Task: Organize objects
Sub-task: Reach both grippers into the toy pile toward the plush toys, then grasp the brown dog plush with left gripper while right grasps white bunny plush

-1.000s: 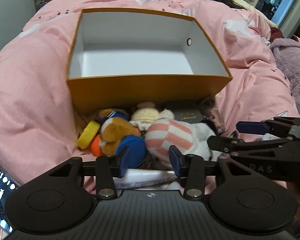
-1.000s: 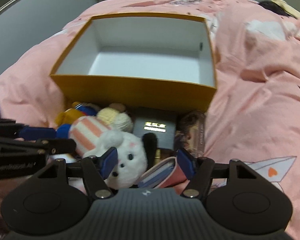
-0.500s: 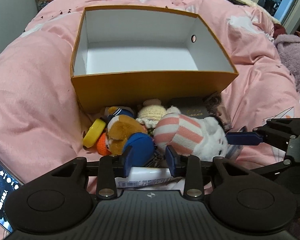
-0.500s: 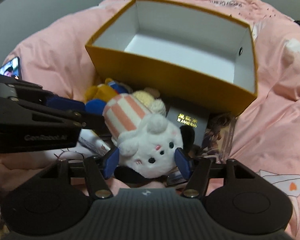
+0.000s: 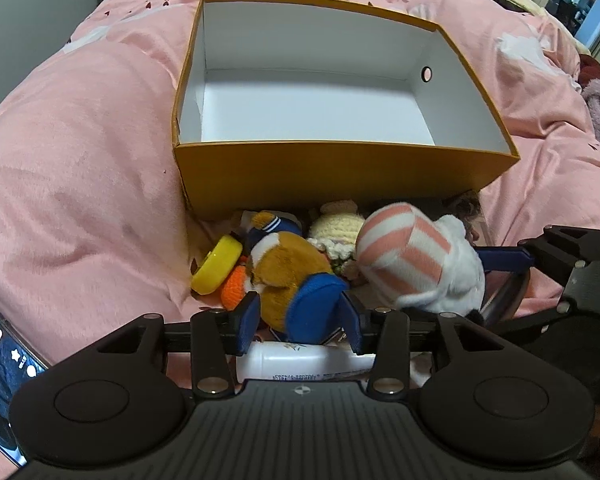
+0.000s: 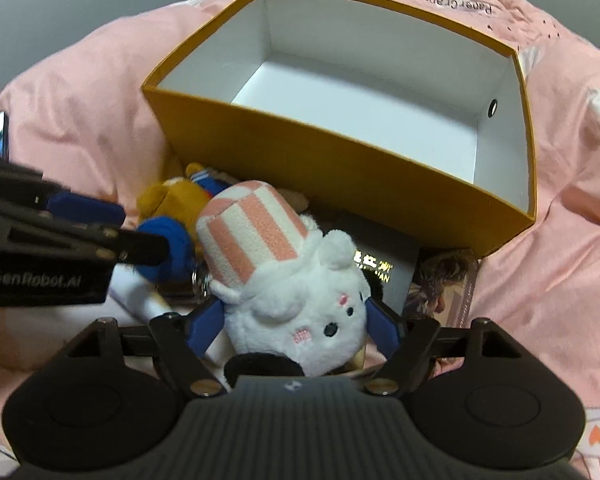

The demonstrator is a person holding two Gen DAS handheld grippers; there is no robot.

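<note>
An orange box (image 5: 340,176) with a bare white inside stands open on the pink duvet. A heap of toys lies against its near wall. My left gripper (image 5: 300,322) points down over a brown plush with blue feet (image 5: 288,276). Its jaws are opening, and a blue foot sits between the pads, which do not press it. My right gripper (image 6: 294,324) straddles a white plush with a pink-striped hat (image 6: 296,292). Its jaws are opening too, close along the plush's sides without squeezing it.
Around the plushes lie a yellow ring (image 5: 218,266), an orange knit piece (image 5: 234,290), a cream crochet doll (image 5: 336,228), a white bottle (image 5: 300,364), a dark box with gold lettering (image 6: 384,256) and a picture card (image 6: 444,280). A lit phone (image 5: 0,360) lies at the left.
Both pairs of jaws have widened. My right gripper rolled and came down over the white plush, which now sits between its fingers. The left gripper has hardly moved.
</note>
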